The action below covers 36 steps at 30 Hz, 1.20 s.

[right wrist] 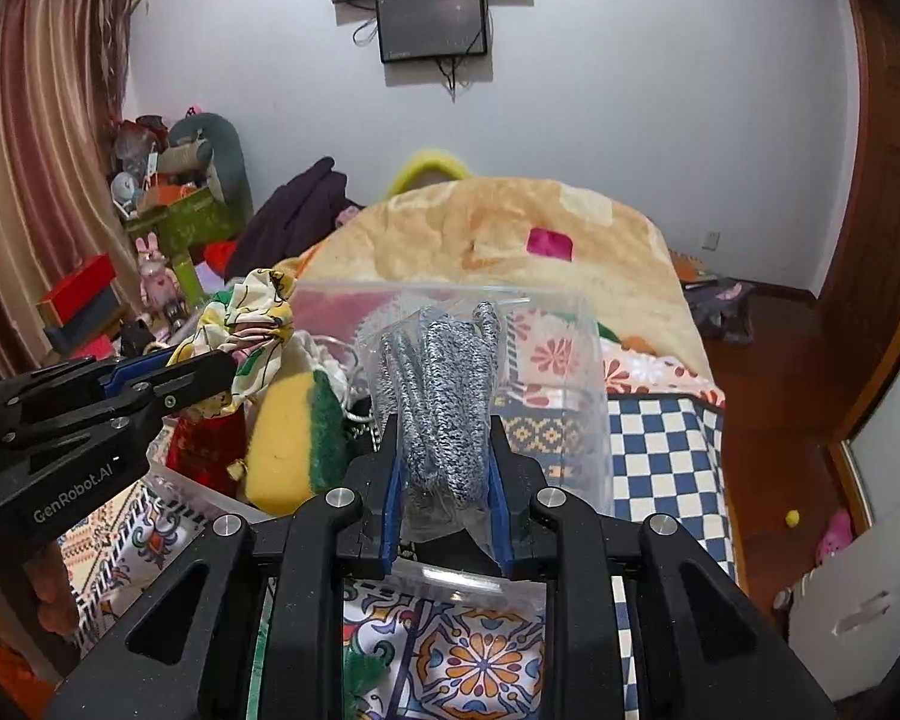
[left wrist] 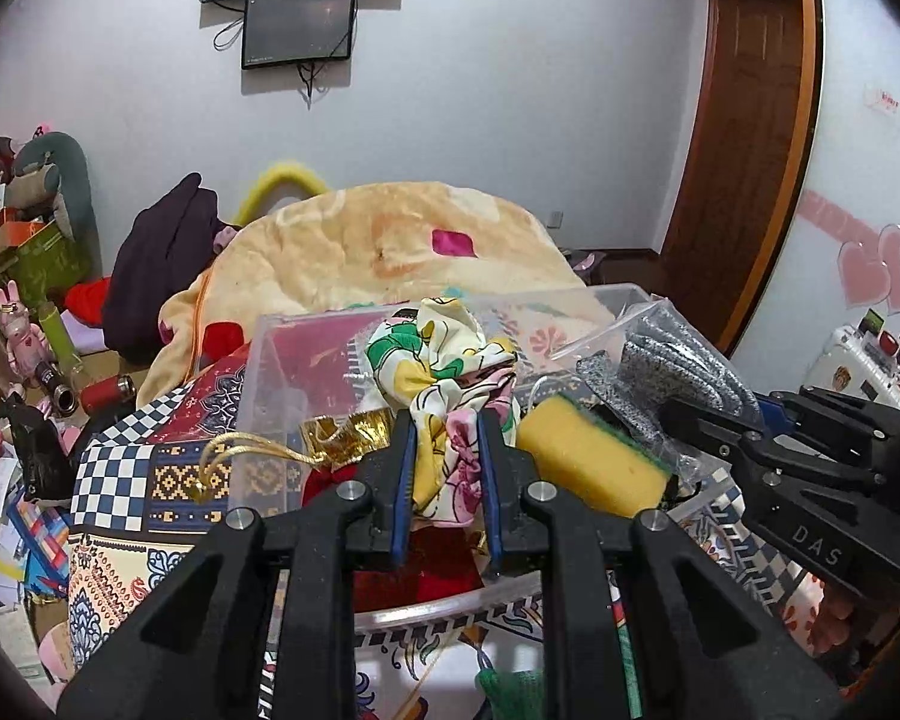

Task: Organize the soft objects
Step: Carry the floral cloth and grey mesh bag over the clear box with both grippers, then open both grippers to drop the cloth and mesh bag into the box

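Only rightward: yellow ball [right wrist: 792, 517] on floor [right wrist: 768, 420].

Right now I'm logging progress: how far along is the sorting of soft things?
Midway. The sponge and red pouch already sit in the clear bin. The left tongs grip the floral cloth; the right tongs grip the bagged grey gloves. Both remain unplaced.

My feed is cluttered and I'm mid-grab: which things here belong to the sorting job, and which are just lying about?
Job:
- floral cloth, held in left gripper
- bagged grey gloves, held in right gripper
- yellow sponge
- clear box
- red pouch

Lying about:
- blanket
- wall screens
- dark clothing
- toy rabbit
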### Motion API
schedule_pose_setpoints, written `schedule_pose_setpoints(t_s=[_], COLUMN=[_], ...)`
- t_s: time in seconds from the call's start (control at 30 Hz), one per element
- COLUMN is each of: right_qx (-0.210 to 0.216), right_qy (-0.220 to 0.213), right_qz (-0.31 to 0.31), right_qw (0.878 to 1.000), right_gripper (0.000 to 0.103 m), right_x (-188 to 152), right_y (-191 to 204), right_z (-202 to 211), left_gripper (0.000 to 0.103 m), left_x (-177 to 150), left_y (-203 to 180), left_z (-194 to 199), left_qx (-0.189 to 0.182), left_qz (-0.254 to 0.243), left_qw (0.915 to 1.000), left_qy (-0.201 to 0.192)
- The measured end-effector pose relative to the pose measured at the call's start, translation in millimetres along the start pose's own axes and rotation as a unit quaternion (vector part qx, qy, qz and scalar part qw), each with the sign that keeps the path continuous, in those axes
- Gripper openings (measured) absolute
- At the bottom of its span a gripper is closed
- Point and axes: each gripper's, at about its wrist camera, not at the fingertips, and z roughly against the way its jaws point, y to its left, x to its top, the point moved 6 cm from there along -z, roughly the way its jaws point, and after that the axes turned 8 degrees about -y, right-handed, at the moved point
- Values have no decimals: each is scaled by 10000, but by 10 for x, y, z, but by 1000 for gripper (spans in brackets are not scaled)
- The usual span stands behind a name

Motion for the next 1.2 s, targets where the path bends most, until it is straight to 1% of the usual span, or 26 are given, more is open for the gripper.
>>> schedule_pose_setpoints(t_s=[0.13,0.2,0.27,0.3,0.37,0.5,0.53,0.57,0.63,0.83,0.9,0.93,0.97,1.03,1.1,1.2], right_qx=[37,52,18,-2,-33,-52,-63,-64,-37,36,74,101,152,249,322,365], right_qy=[93,167,172,160,90,-35,-76,-127,-209,-456,-536,-573,-592,-584,-547,-440], right_qz=[-32,-37,3,19,36,107,128,143,159,300,319,312,300,269,273,318], right_qw=[9999,9998,9999,9999,9999,9999,9999,9998,9996,9985,9980,9978,9977,9976,9976,9979], right_gripper=[23,25,31,34,46,52,54,56,59,62,66,70,71,71,71,71], right_x=[-23,-40,-46,-51,-45,6,21,37,60,103,107,103,92,54,0,-118], right_y=[-1,-14,-10,-16,-20,-11,-11,-11,-7,60,80,92,108,139,175,232], right_z=[-18,-39,-28,-20,28,120,154,191,247,440,491,518,541,556,560,550], left_gripper=[18,19,26,28,36,44,47,50,54,55,56,58,60,63,64,65], left_x=[-33,-37,-47,-52,-54,-37,-27,-10,25,124,140,143,141,124,90,-14], left_y=[-15,-16,-16,-15,-8,-3,0,3,6,-27,-45,-55,-63,-73,-87,-95], left_z=[-31,-37,-31,-25,-12,76,105,141,221,493,582,627,679,768,830,890], left_qx=[10,35,43,45,47,23,15,-4,-30,-118,-163,-174,-187,-228,-281,-332], left_qz=[-36,-54,-44,-37,-29,-7,12,39,68,19,5,-7,-24,-24,-8,-27], left_qw=[10000,10000,10000,10000,10000,10000,10000,10000,9998,9990,9987,9985,9983,9980,9978,9981], left_qy=[39,46,50,55,54,-15,-39,-80,-174,-426,-488,-518,-551,-597,-601,-515])
